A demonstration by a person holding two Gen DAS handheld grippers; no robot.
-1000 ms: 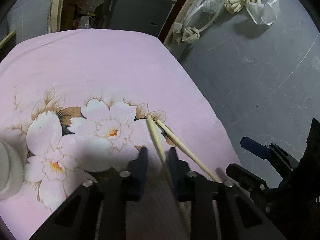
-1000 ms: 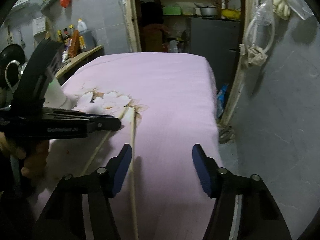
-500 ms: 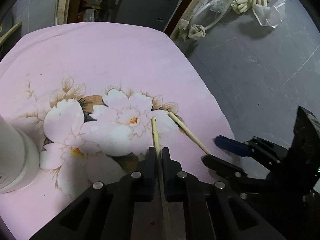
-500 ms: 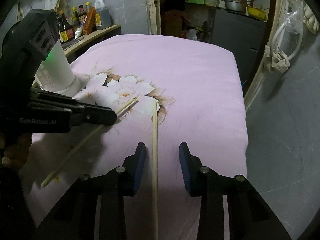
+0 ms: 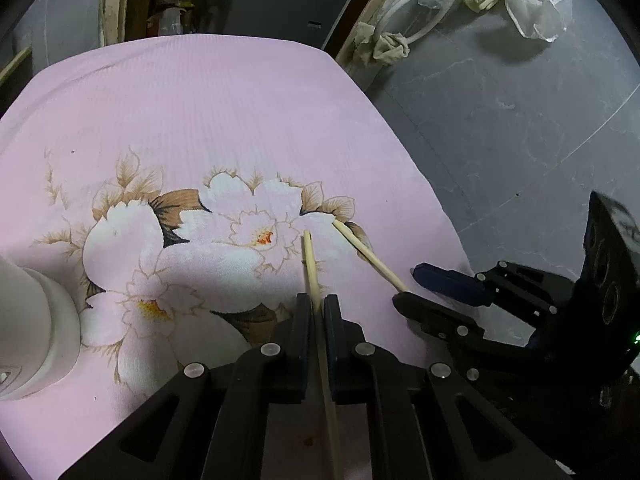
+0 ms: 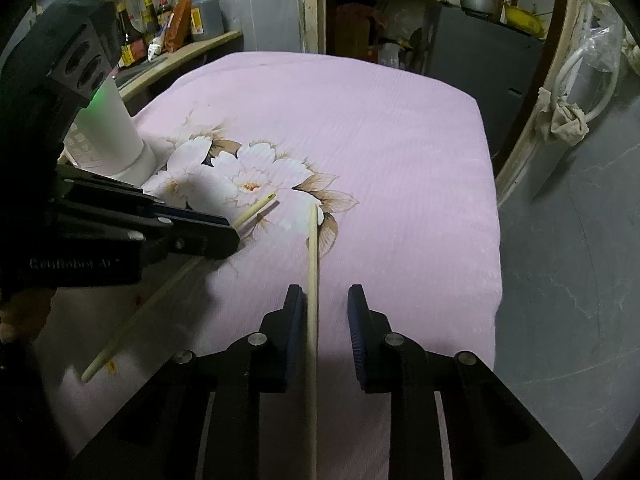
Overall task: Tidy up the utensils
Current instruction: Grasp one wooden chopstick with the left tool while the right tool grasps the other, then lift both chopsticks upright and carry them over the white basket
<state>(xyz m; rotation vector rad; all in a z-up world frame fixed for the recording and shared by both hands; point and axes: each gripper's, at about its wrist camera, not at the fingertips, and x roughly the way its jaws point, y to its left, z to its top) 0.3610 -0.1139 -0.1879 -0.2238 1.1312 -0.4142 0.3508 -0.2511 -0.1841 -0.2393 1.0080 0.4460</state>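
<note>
Two handheld claws are working over a tabletop (image 6: 400,160) draped in a pink cloth (image 5: 240,120) printed with white blossoms. The left claw (image 5: 317,312) is clamping one pale wooden chopstick (image 5: 310,260) between its narrow-set fingers (image 5: 303,320); the stick's tip is pointing out over the flower print, and in the right wrist view the same chopstick (image 6: 160,300) is slanting from the claw down toward the near left of the cloth, its rear end appearing to lie near the fabric. The right claw (image 6: 323,316) is straddling a second chopstick (image 6: 313,260), which is lying along the cloth with its far tip beside a brown printed leaf. Its left finger (image 6: 294,320) is sitting just beside the stick, possibly touching it, while the right finger is standing clearly apart, so the claw is partly open and not gripping. In the left wrist view this second chopstick (image 5: 368,256) is running diagonally into the right claw (image 5: 412,288). A white cylindrical container (image 6: 116,136) is standing upright on the cloth to the left of the blossoms, behind the left claw. Bottles (image 6: 168,12) are lining a shelf against the far wall.
</note>
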